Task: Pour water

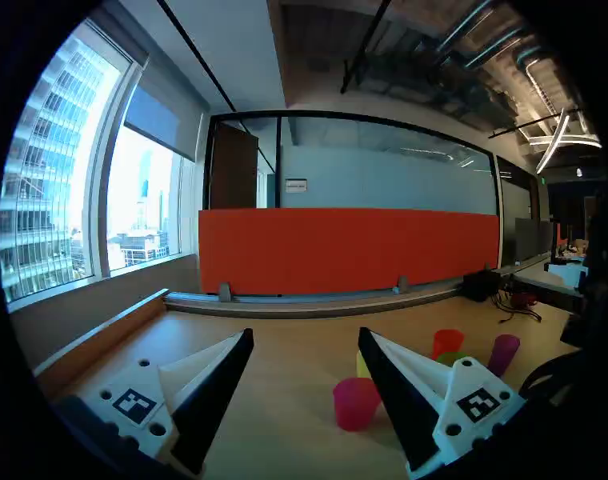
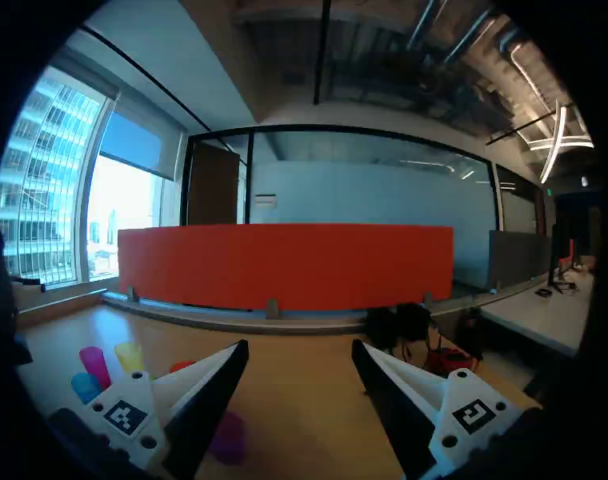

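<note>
Both are held wide open with nothing gripped: left claw (image 1: 305, 331), right claw (image 2: 300, 343). A pink cup (image 1: 356, 402) is seen just ahead of the left claw, low between its fingers and nearer the right one. A yellow cup (image 1: 362, 366) is half hidden behind that finger. The cups are crowded on the surface (image 1: 288, 432). Risk: a neighbour could be clipped on approach and toppled, and its contents spilled. Fill levels cannot be told.

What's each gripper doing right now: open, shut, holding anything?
Left gripper: open, holding nothing.
Right gripper: open, holding nothing.
</note>
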`<state>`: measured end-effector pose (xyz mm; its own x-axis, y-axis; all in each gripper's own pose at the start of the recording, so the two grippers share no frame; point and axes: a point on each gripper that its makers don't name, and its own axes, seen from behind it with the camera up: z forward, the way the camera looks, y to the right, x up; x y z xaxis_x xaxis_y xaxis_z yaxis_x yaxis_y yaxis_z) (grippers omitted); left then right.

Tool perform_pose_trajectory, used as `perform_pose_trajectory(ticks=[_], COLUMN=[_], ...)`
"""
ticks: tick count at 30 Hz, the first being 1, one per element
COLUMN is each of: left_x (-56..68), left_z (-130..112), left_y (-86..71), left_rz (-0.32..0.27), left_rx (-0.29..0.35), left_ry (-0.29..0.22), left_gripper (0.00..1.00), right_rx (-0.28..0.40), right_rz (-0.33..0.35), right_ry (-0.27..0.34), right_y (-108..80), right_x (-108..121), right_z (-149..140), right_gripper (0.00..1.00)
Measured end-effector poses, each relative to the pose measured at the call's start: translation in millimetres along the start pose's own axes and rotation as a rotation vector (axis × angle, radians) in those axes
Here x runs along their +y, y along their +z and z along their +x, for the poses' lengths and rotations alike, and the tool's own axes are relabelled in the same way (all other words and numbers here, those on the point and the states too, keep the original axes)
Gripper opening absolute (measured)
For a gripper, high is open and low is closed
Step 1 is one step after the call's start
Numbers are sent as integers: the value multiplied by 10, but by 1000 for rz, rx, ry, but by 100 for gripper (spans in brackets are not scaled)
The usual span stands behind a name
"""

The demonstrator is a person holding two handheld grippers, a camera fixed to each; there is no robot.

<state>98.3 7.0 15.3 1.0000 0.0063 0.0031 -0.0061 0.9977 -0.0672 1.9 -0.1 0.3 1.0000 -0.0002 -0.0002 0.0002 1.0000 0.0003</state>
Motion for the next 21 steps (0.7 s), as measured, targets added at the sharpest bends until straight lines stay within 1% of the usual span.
perform_pose_trajectory(ticks=[6, 9, 15, 21], left_x=[-84, -92, -69, -39], left_z=[313, 440, 680, 898], left_y=[63, 99, 163, 224], left_rz=[18, 16, -6, -27], left_rx=[-2, -8, -13, -7], left_ry=[28, 23, -6, -14], left_gripper=[98, 98, 98, 98], right_rx=[3, 6, 3, 9], right_rz=[8, 16, 34, 47], right_ry=[-9, -16, -16, -35], right_y=[48, 75, 122, 145], right_x=[-9, -14, -51, -83], right_z=[327, 472, 690, 926], right_gripper=[100, 100, 100, 100])
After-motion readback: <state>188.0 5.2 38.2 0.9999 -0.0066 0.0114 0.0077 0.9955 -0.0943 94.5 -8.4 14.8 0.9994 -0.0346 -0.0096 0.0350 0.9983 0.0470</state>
